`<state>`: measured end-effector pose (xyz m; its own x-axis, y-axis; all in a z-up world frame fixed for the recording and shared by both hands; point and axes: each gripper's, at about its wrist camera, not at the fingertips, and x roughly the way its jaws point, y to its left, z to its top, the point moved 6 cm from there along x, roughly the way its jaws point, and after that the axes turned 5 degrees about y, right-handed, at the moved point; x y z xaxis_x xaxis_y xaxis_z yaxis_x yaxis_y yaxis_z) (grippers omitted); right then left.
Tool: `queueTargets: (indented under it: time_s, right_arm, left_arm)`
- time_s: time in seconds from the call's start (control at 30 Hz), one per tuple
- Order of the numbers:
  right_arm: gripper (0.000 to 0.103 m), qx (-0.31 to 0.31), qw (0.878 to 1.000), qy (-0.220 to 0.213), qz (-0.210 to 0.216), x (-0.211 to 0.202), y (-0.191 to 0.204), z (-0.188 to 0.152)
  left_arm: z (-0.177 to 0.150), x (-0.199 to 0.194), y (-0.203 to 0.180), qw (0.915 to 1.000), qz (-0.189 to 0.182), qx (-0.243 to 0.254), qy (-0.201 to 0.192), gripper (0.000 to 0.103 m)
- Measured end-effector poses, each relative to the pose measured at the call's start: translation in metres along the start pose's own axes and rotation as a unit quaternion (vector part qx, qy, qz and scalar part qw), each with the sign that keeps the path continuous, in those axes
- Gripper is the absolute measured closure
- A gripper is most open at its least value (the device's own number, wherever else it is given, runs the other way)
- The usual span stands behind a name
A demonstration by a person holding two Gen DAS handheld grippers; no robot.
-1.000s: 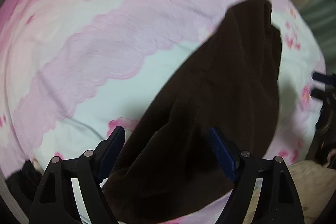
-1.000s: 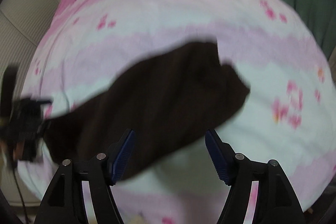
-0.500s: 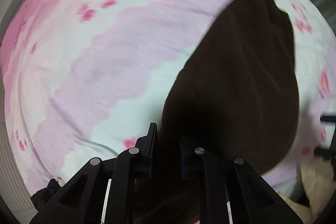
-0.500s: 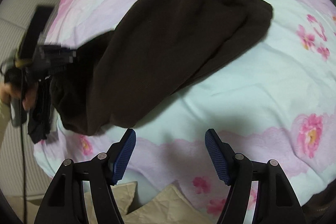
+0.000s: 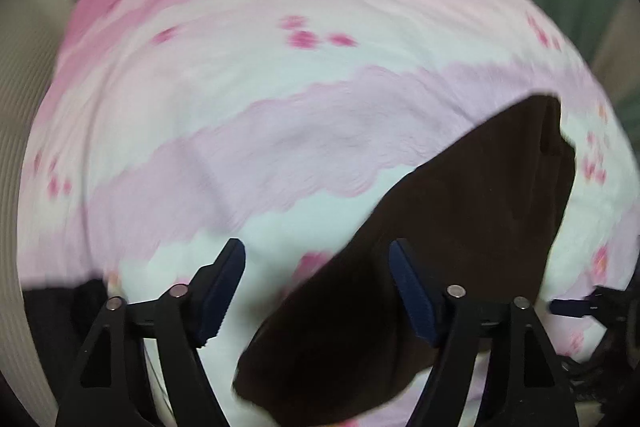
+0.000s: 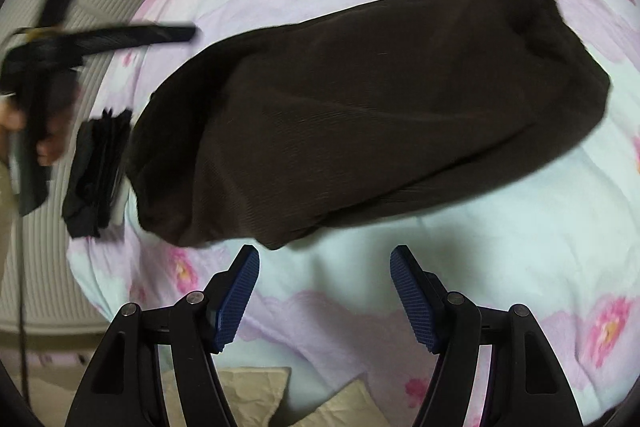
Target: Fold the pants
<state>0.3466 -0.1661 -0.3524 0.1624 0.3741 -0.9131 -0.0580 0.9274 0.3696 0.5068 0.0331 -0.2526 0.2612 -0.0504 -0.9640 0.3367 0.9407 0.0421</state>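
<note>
Above pants (image 6: 360, 115), right gripper (image 6: 324, 291) agape, level

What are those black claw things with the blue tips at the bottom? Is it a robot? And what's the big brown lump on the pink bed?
No robot here. A person holds one grabbing tool in each hand, and each tool carries a camera looking out along its own jaws. One picture comes from the left gripper, the other from the right gripper. Both have their jaws wide apart and hold nothing. The brown lump is a pair of brown pants lying folded over on a pink flowered bedspread. In the right camera's picture you can also see the other tool in the person's hand, blurry, beside a small dark bundle of cloth.
</note>
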Motion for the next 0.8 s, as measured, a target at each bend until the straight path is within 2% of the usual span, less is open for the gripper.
queueTargets:
  time_s: [0.07,0.13,0.2,0.33,0.47,0.57,0.7,0.8]
  right_arm:
    - [0.034,-0.011,1.0,0.006,0.004,0.005,0.006,-0.001]
    - [0.034,-0.016,1.0,0.014,0.01,0.012,0.01,0.0]
    - [0.034,-0.023,0.999,0.021,0.009,0.019,0.014,-0.002]
    - [0.034,-0.051,0.998,0.029,0.0,0.027,0.021,0.002]
    - [0.037,-0.086,0.995,0.042,-0.001,0.039,0.032,0.01]
    - [0.038,-0.083,0.995,0.048,0.001,0.04,0.031,0.019]
    - [0.04,-0.066,0.997,0.019,0.021,0.027,0.031,0.037]
    - [0.04,-0.079,0.997,0.006,0.02,0.023,0.037,0.045]
  left_arm:
    - [-0.024,-0.007,0.034,0.9987,0.002,-0.049,0.007,0.025]
    - [-0.071,-0.004,0.06,0.9942,-0.001,-0.103,0.028,0.025]
    - [-0.113,0.007,0.083,0.9849,-0.025,-0.16,0.06,0.025]
    - [-0.161,0.032,0.084,0.9681,-0.069,-0.223,0.09,0.026]
    - [-0.174,0.056,0.07,0.95,-0.109,-0.272,0.106,0.026]
    - [-0.181,0.072,0.062,0.9376,-0.133,-0.297,0.122,0.026]
    - [-0.187,0.084,0.057,0.9263,-0.151,-0.321,0.127,0.025]
    - [-0.196,0.092,0.054,0.9091,-0.177,-0.352,0.135,0.025]
